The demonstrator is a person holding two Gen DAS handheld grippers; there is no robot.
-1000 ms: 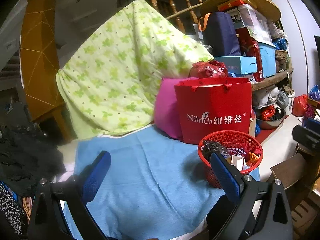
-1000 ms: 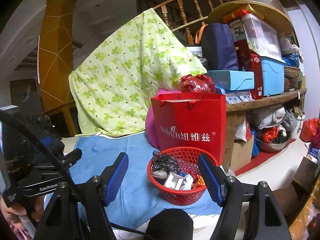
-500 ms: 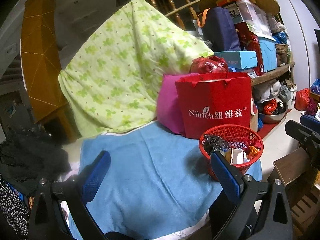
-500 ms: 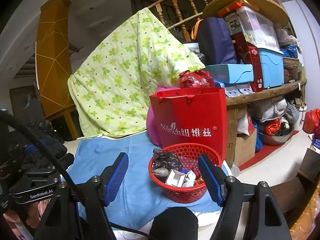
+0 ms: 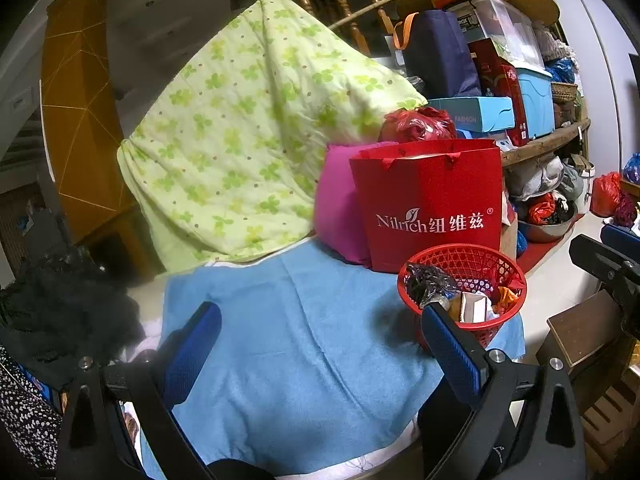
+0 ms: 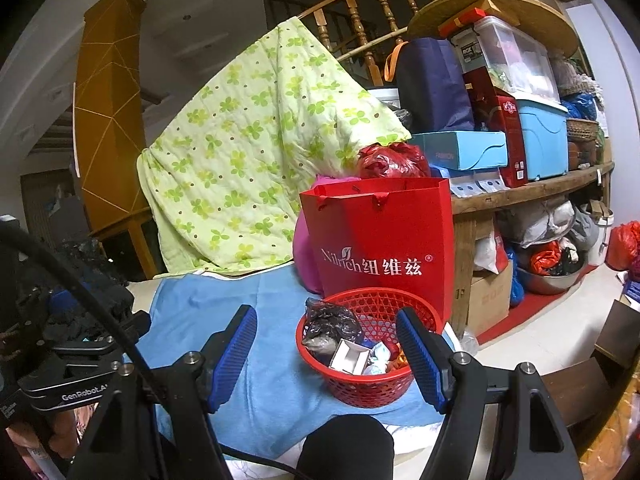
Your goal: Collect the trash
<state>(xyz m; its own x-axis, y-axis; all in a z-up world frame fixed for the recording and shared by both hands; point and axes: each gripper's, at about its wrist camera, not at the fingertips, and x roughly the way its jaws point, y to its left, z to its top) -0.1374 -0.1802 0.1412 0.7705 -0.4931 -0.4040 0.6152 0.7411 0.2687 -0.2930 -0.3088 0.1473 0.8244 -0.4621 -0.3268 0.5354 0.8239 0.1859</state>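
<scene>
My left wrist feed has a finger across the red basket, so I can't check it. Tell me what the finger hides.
Observer: The right wrist view shows the red basket whole and upright on the blue cloth.
Operator: Report the right gripper; I see only its edge.
Observer: The right gripper is open and holds nothing; the basket sits just beyond its fingers.
Operator: Name the trash next to the white box.
Observer: A crumpled blue-and-white wrapper lies right of the white box; the black plastic bag is on its left.
</scene>
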